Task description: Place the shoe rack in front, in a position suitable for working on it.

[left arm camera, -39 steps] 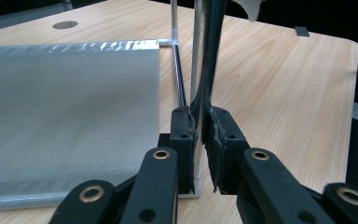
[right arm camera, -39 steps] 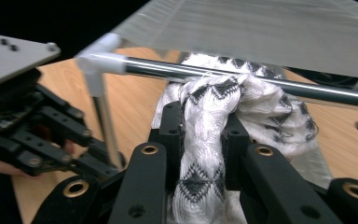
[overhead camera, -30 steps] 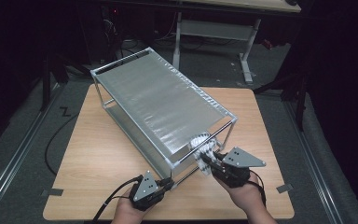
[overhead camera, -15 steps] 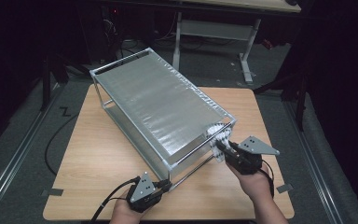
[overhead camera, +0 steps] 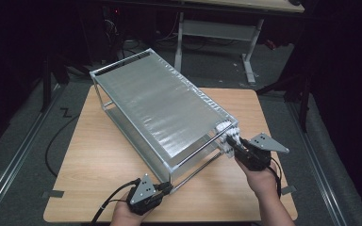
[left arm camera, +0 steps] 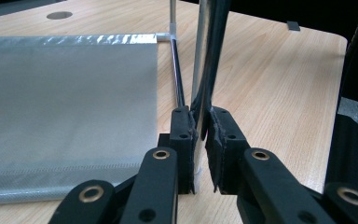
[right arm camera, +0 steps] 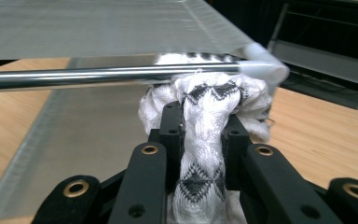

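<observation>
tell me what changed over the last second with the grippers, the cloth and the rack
The right gripper slid along the rack's near end toward its right corner, wiping the white patterned cloth along the top rail. The left gripper stayed clamped on the near corner post, and the rack kept its place.

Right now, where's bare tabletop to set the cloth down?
Bare table lies left of the rack, and a smaller patch between the rack's far end and the table's right edge. The near right corner is crowded: the right gripper holds the cloth there.

Wooden table (overhead camera: 108, 155), background desk frame (overhead camera: 217, 28)
</observation>
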`<state>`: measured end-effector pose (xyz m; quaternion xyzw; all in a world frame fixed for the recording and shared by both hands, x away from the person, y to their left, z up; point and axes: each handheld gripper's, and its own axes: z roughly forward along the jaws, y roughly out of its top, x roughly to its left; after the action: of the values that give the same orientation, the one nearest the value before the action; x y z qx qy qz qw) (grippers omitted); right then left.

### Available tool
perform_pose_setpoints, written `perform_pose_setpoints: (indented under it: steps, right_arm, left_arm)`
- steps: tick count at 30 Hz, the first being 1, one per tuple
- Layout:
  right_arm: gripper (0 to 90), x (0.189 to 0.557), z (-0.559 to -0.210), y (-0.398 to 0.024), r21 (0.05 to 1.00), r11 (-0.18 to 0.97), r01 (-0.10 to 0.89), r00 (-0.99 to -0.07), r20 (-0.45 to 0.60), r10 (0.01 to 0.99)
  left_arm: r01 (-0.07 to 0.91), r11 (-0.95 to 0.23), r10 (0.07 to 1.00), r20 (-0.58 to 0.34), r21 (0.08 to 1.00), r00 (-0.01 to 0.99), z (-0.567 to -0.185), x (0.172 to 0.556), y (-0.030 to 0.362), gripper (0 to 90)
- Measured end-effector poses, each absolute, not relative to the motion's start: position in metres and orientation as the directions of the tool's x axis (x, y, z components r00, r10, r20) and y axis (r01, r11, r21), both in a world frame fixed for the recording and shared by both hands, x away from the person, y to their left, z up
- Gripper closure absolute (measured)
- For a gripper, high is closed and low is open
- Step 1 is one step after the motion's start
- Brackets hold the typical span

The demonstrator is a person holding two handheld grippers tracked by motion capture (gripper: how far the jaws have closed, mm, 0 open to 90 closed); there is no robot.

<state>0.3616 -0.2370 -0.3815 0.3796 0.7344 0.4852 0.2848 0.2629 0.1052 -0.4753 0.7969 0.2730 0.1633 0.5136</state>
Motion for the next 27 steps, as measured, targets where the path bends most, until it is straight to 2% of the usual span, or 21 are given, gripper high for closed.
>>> perform_pose_setpoints:
  steps: [7,18,27]
  right_arm:
    - [76.1,0.368,-0.389,-0.243,0.922,0.253,0.292,-0.511,-0.073,0.857]
    - [76.0,0.372,-0.392,-0.244,0.917,0.266,0.298,-0.505,-0.085,0.859]
    - [76.1,0.38,-0.412,-0.246,0.875,0.304,0.376,-0.497,-0.087,0.864]
  left_arm:
    - [0.27,-0.325,0.597,-0.025,0.906,0.802,-0.475,0.264,0.105,80.9]
    - [0.274,-0.322,0.596,-0.031,0.906,0.802,-0.476,0.265,0.104,80.7]
    - [0.27,-0.33,0.596,-0.022,0.905,0.803,-0.476,0.265,0.103,81.0]
